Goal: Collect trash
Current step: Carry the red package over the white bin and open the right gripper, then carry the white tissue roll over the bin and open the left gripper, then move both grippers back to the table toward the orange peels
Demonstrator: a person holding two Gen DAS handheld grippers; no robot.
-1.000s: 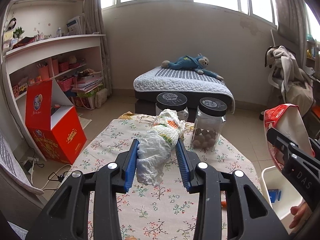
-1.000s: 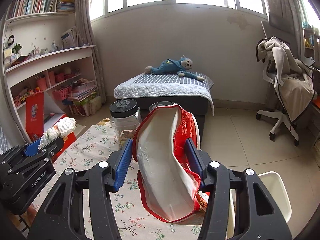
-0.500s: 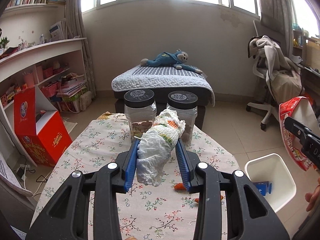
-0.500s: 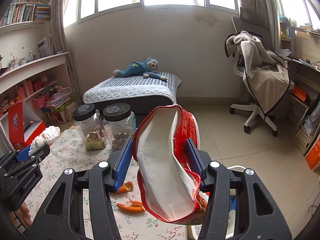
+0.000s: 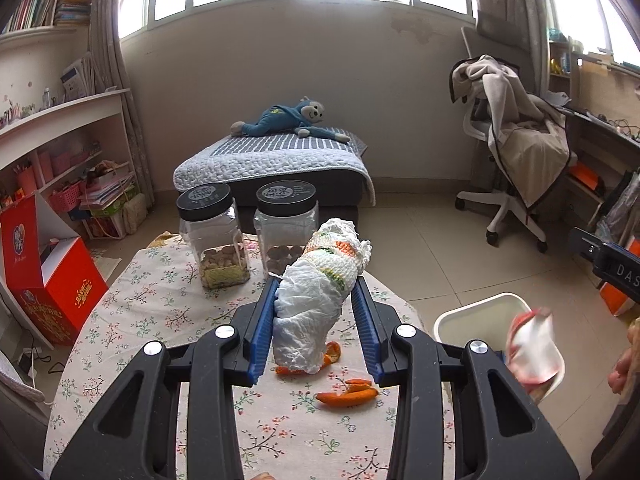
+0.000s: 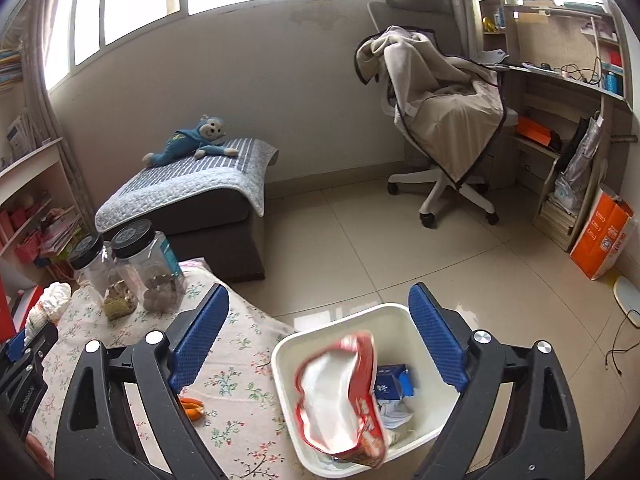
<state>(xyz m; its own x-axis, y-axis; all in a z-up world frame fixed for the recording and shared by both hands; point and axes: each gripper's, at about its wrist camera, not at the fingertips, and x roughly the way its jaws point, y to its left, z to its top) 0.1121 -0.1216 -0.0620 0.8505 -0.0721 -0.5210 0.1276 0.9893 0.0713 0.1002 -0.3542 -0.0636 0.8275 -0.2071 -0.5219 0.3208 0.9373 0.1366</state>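
left tool (image 5: 316,326) clamps crumpled tissue wad (image 5: 316,296) above bench (image 5: 160,320) | right tool (image 6: 320,340) spread wide over white bin (image 6: 416,440) | red wrapper (image 6: 344,396) blurred, seemingly loose between its fingers

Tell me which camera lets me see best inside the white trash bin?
The right wrist view. It looks down into the white trash bin, showing a red snack bag blurred at its mouth and a blue packet inside. The left wrist view catches only the bin's rim at the right, partly behind the left gripper.
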